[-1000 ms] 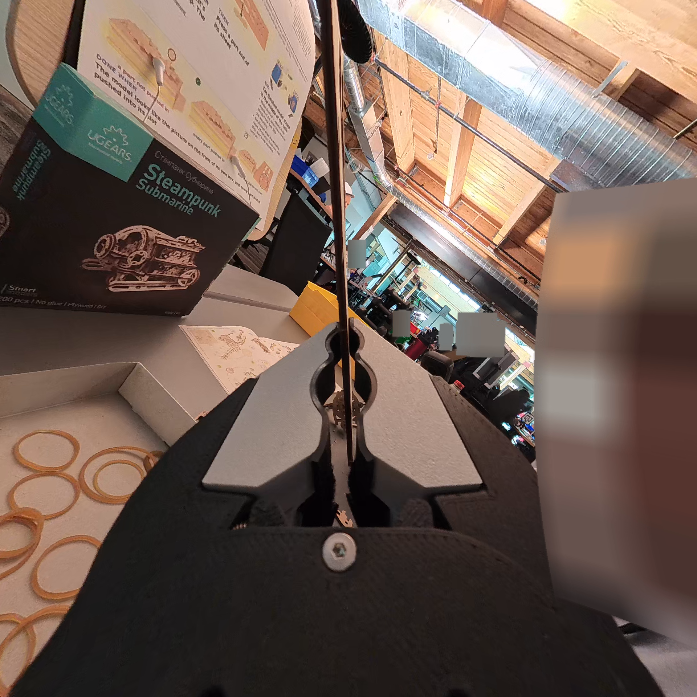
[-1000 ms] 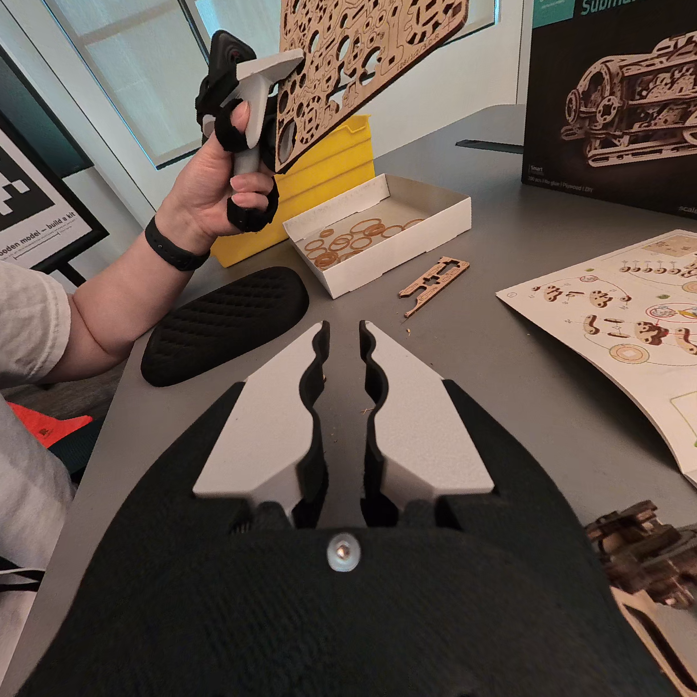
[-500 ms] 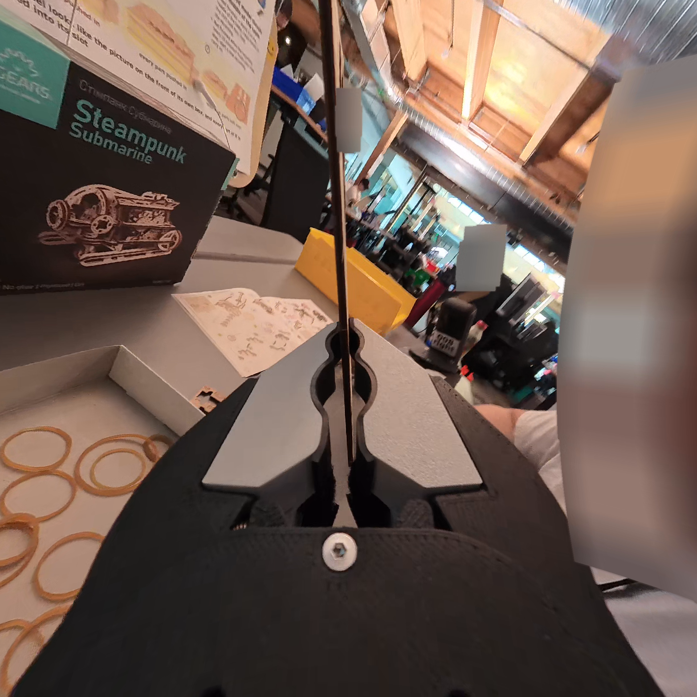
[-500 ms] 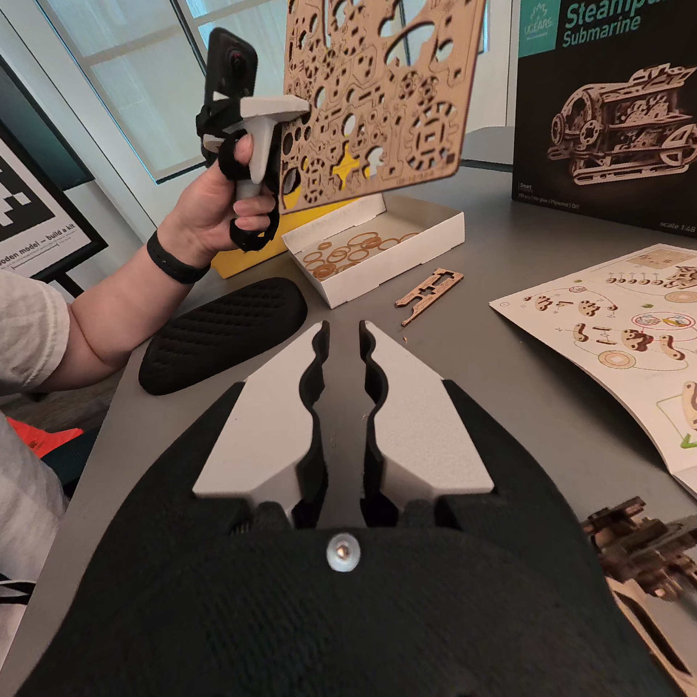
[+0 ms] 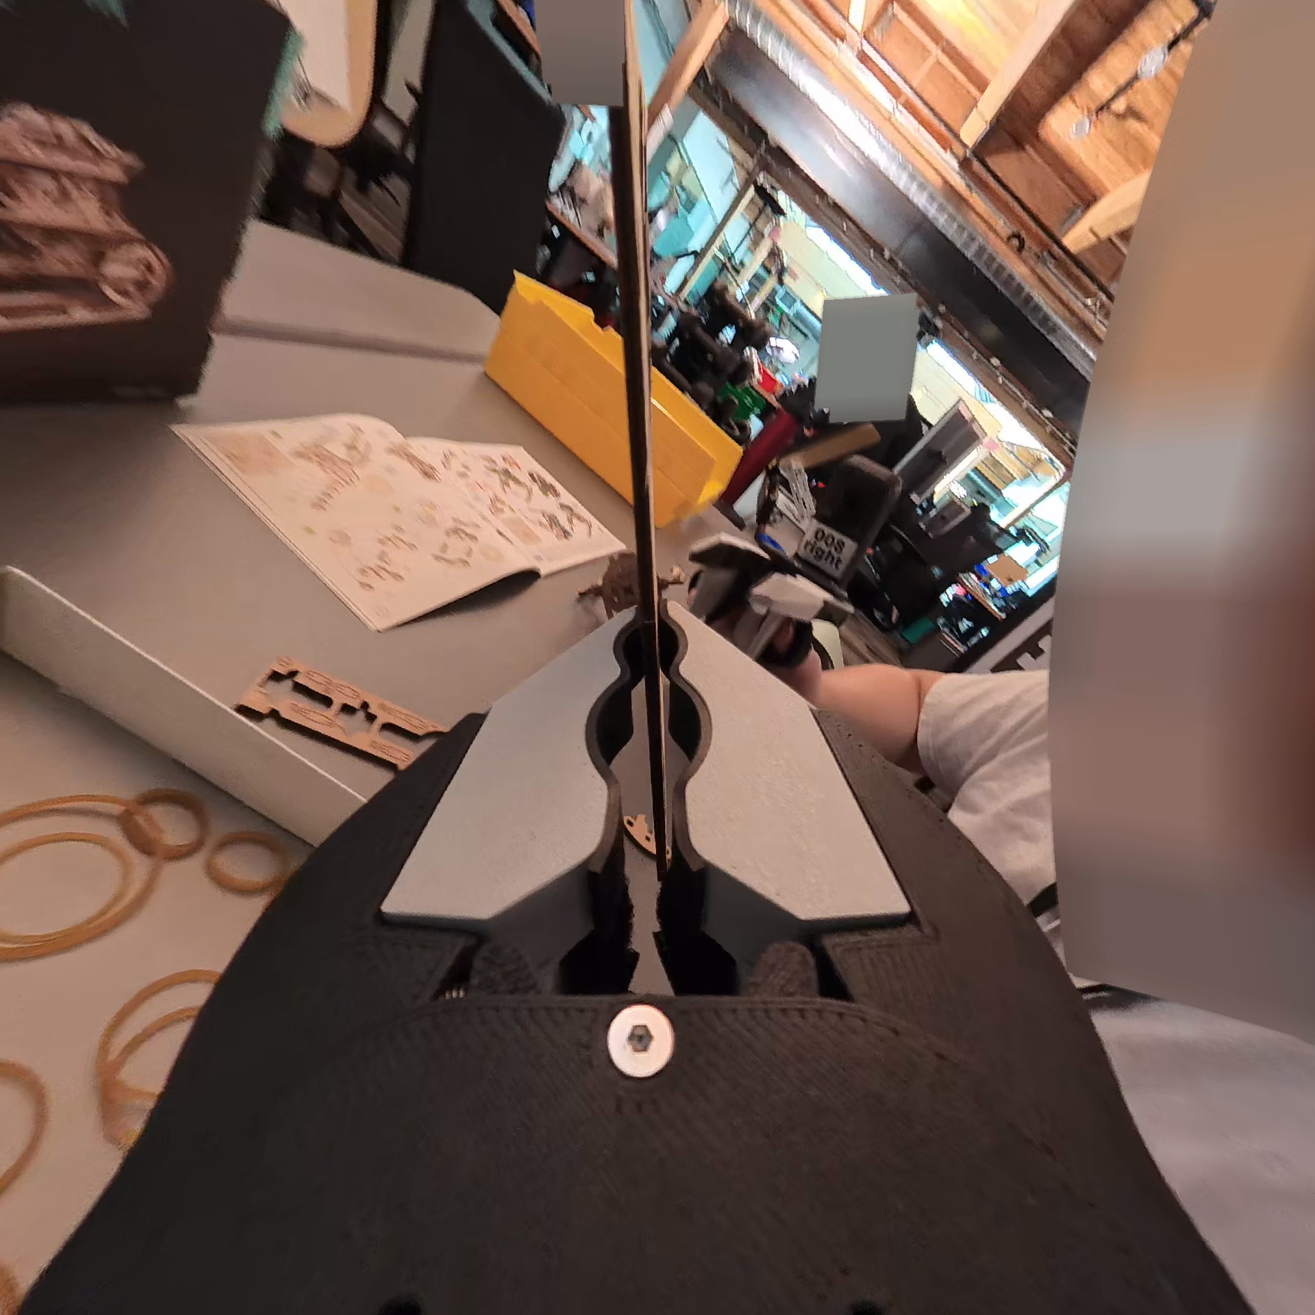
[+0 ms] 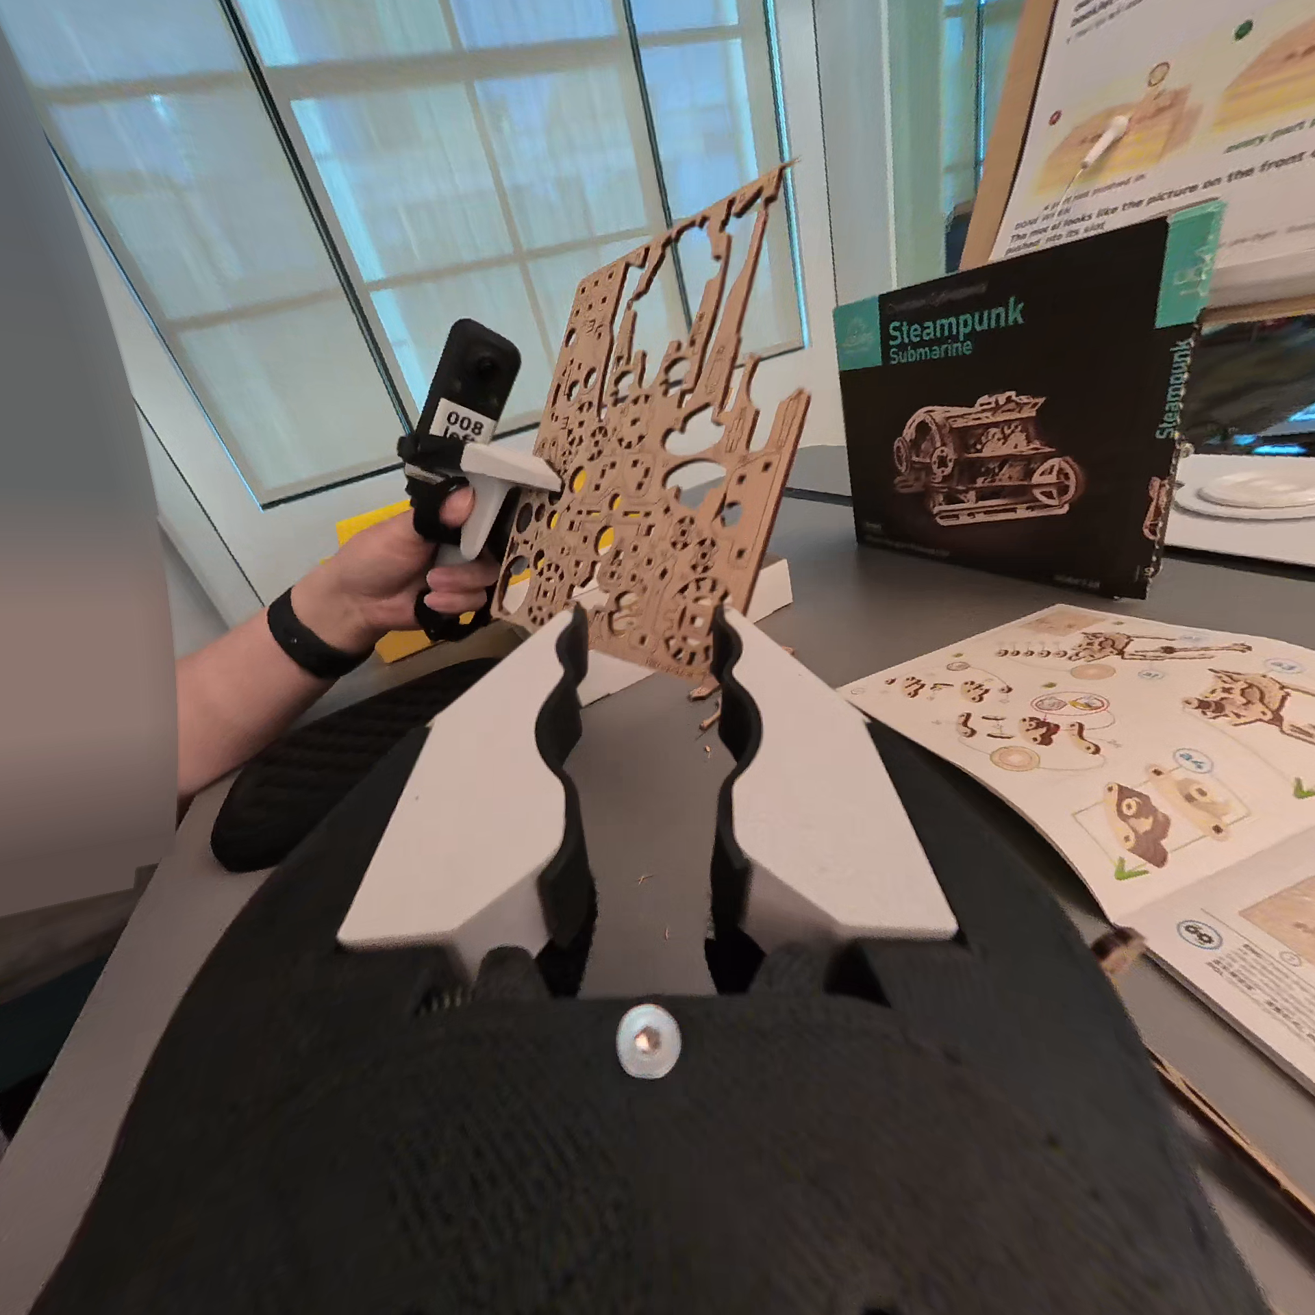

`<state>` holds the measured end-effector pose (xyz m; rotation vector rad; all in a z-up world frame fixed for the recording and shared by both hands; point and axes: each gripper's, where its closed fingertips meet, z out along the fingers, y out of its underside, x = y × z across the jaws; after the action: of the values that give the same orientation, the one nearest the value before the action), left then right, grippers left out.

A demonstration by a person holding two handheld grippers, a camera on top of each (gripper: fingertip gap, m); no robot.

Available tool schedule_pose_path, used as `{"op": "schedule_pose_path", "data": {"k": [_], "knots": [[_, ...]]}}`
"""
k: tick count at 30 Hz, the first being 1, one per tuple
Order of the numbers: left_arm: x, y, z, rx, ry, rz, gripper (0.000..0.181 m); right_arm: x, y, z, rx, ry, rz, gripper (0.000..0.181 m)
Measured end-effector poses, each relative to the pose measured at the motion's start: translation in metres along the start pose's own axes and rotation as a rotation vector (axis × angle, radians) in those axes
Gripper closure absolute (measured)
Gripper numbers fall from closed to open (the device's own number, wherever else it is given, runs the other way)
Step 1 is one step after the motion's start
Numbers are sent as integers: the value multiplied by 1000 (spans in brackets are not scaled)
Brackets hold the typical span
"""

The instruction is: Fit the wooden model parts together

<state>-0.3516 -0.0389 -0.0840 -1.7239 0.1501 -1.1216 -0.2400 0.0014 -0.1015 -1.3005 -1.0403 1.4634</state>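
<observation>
My left gripper (image 5: 649,619) is shut on the edge of a thin wooden part sheet (image 5: 635,356), seen edge-on and standing upright. In the right wrist view the same sheet (image 6: 662,498) shows its face full of cut-outs, held by the left gripper (image 6: 548,484) just above the table. My right gripper (image 6: 647,626) is open and empty, its tips just short of the sheet's lower edge. It also shows in the left wrist view (image 5: 768,598). A small partly built wooden model (image 5: 615,580) sits on the table behind the sheet. A loose flat wooden piece (image 5: 341,711) lies by the tray.
A white tray (image 5: 178,719) holds several rubber bands (image 5: 71,882). An open instruction booklet (image 6: 1067,747) lies at the right, a black product box (image 6: 1010,441) stands behind it. A yellow bin (image 5: 590,384) sits at the table's edge. A black pad (image 6: 320,768) lies under the person's forearm (image 6: 235,683).
The left gripper has brought the sheet down and tilted it upright in front of the right gripper. The right gripper has opened wider and moved toward the sheet.
</observation>
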Motion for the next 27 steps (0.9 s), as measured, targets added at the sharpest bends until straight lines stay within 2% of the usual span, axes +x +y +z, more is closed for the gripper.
{"op": "schedule_pose_path", "data": {"k": [6, 12, 19, 23, 27], "knots": [[4, 9, 7, -36, 44, -32, 181, 6, 5, 2, -7, -14, 127, 139], [9, 15, 12, -58, 90, -55, 181, 3, 9, 5, -25, -59, 185, 140], [19, 18, 13, -79, 148, -67, 181, -11, 13, 6, -53, -183, 281, 171], [22, 17, 13, -70, 169, -77, 180, -20, 9, 5, -43, -289, 402, 181], [27, 15, 12, -58, 210, -87, 180, -21, 7, 4, -23, -342, 538, 181]]}}
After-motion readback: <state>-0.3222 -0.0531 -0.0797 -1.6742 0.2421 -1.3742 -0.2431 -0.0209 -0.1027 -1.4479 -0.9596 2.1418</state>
